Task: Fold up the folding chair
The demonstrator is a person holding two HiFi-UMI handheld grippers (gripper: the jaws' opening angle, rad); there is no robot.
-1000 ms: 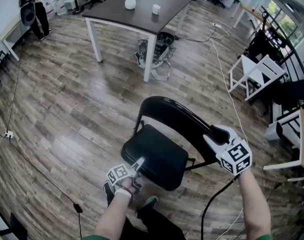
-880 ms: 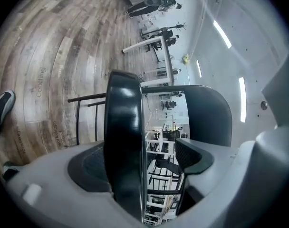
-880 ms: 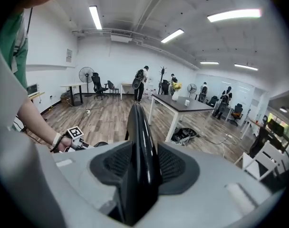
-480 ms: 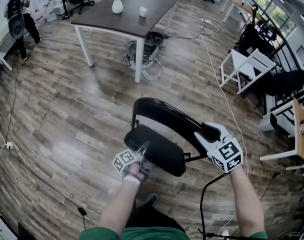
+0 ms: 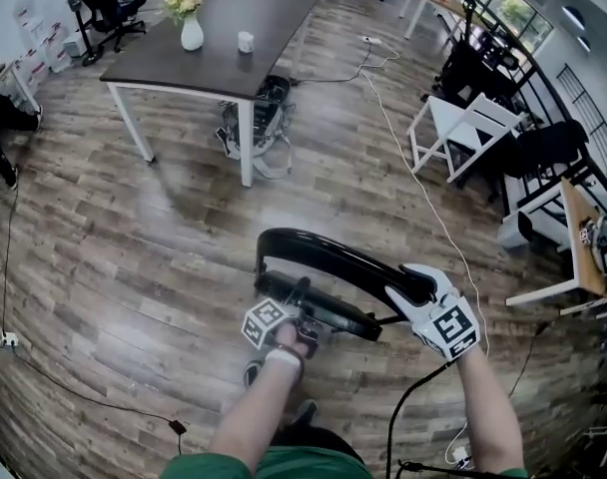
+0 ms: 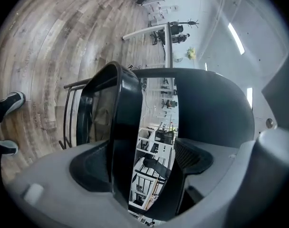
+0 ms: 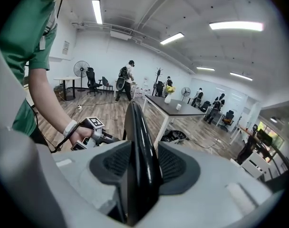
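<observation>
Both grippers are clamped on the chair [image 5: 328, 255], which stands on the wood floor [image 5: 134, 228] in the lower middle of the head view. The left gripper [image 5: 304, 299] grips the seat [image 5: 333, 315] at its near edge. The right gripper [image 5: 415, 279] grips the curved back [image 7: 137, 141] at its right end, pads pressed on either side of the glossy black rail.

By my reading the fold is well under way. The seat is tipped steeply, showing almost edge-on just under the back, but the two are not yet flat together. The next move calls for the left gripper to bring the seat the rest of the way to the back. Meanwhile the right one should steady the frame so the legs can close without the chair skidding or tipping.

Only the head view gives the whole chair and its surroundings: a desk [image 5: 134, 60] with a vase [image 5: 191, 34] and a cup [image 5: 246, 41] in the upper left, and white chairs [image 5: 451, 128] on the right. The left gripper view alone shows a bright slit between the seat and a broad dark surface beside it, probably the back. It also shows a shoe [image 6: 12, 100] at the left edge. The right gripper view alone shows how squarely its pads sit on the rail. It also catches the other gripper at lower left and people far down the room.
</observation>
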